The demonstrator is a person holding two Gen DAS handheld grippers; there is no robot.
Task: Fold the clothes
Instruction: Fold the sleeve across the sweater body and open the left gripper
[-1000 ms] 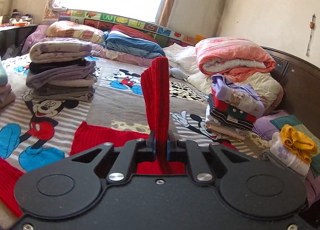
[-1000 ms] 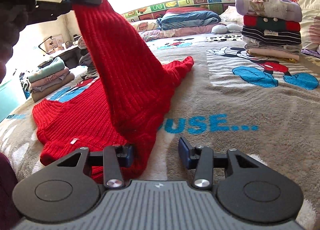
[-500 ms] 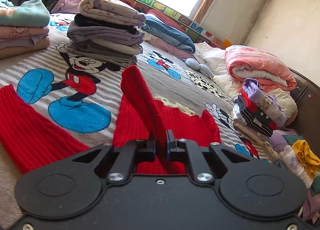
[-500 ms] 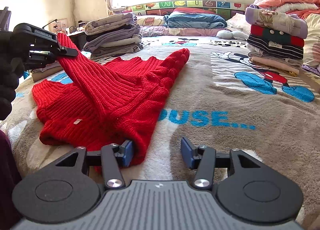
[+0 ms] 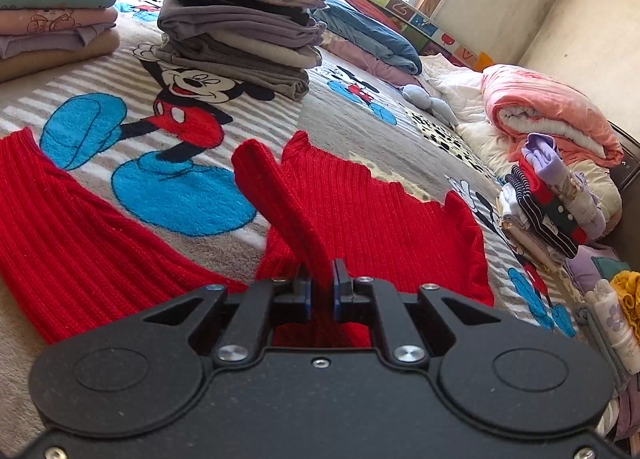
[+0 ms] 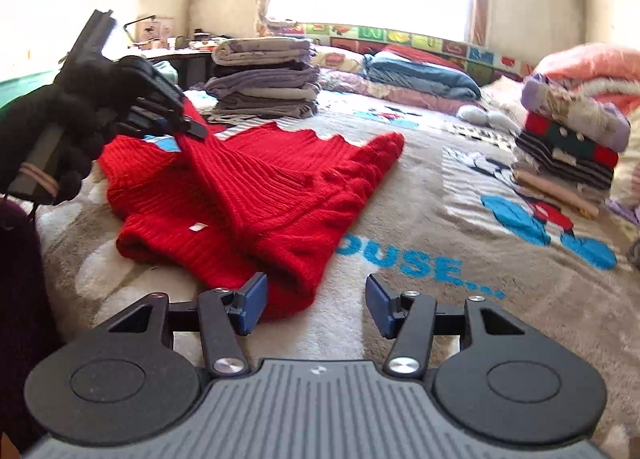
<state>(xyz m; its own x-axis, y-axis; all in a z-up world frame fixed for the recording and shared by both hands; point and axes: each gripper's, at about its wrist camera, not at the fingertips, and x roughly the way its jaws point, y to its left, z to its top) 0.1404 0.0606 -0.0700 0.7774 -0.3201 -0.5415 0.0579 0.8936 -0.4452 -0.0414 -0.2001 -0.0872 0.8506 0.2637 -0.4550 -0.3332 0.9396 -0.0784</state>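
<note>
A red ribbed knit sweater lies spread on the Mickey Mouse blanket. My left gripper is shut on one red sleeve and holds it low across the sweater's body; it shows in the right wrist view at the left, held by a black-gloved hand. The other sleeve lies flat at the left. My right gripper is open and empty, with its left finger beside the sweater's near edge.
A grey folded stack stands at the back, a pastel stack at far left. A striped and purple stack and a pink quilt roll sit at the right. Pillows line the headboard.
My left gripper has brought the sleeve down from high in the air to low over the sweater's body. The right gripper has drawn back slightly and stays open.
</note>
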